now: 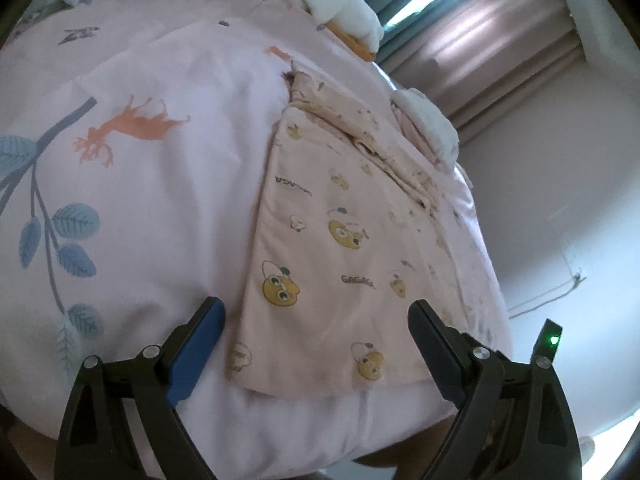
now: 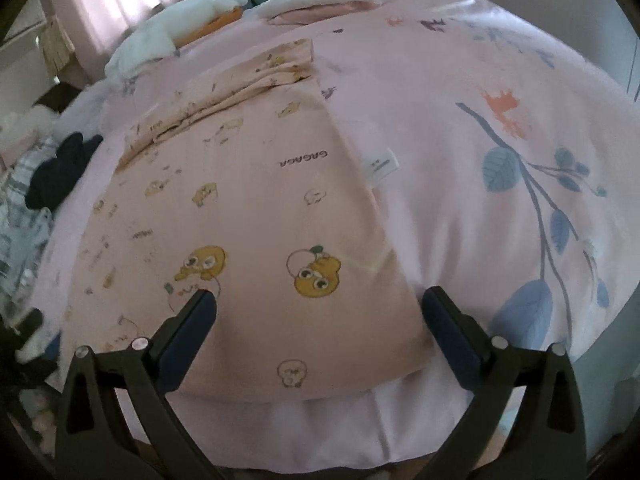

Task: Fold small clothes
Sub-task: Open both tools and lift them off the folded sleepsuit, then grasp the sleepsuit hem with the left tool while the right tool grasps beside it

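Over the bed, seen from the left wrist, the left gripper (image 1: 316, 308) stands wide with nothing between its blue pads; the peach printed garment (image 1: 340, 248) lies flat on the pink bedspread (image 1: 160, 208), its near hem straight ahead and its bunched folded part toward 1 o'clock. My worry here is that a pinch at this hem catches the bedspread too, since both are soft and lie flush, so the fold would drag the cover. This view alone shows the garment's left edge and the bed's drop-off at 3 o'clock. From the right wrist, the right gripper (image 2: 320, 300) is also spread wide and empty above the garment (image 2: 248, 216). Only this view shows the white care label (image 2: 382, 164) sticking out at 1 o'clock, which may stay exposed after folding, and dark clothes (image 2: 60, 168) at 9 o'clock.
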`<state>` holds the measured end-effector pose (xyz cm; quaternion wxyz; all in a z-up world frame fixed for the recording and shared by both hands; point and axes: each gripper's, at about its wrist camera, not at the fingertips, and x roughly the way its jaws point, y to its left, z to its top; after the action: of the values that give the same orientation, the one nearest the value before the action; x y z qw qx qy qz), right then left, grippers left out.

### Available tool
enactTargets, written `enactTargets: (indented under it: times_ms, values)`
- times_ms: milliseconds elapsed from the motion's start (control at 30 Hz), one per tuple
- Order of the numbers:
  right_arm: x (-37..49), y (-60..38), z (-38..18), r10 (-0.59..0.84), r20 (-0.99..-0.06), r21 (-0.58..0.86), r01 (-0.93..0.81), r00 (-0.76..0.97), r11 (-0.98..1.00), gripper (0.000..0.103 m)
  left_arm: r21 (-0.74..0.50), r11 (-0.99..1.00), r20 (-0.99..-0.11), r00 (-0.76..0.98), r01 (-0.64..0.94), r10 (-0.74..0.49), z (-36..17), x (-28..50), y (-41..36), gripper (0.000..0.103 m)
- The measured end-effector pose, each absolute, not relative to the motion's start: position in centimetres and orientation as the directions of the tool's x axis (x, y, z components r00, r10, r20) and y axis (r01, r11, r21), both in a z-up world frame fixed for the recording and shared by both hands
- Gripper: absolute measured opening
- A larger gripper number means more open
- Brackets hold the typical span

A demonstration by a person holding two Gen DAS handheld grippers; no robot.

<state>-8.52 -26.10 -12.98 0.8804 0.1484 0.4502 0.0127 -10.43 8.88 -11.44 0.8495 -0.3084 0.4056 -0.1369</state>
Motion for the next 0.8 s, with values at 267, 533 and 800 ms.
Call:
enactTargets:
  times_ms: [267, 533, 800]
  values:
    - [-8.3, -26.4, -13.0, 0.149, -0.791, 0.282, 0.137, 0.593, 0.95, 0.103, -0.606, 0.795, -0.618, 0.637, -0.013, -0.461, -11.6, -10.3, 8.4, 0.092]
    - [-8.3, -25.6, -13.1, 0.116, -0.798, 0.237, 0.13, 0.591, 0.963, 0.103, -0.598, 0.802, -0.621, 0.631, 0.003, -0.466, -11.7, -10.1, 8.0, 0.096]
    - [-9.3, -25.4, -12.3, 0.226, -0.786, 0.331, 0.084, 0.576, 0.94, 0.103, -0.796, 0.604, -0.497, 0.523, 0.042, -0.692, -12.3, -10.4, 9.0, 0.096]
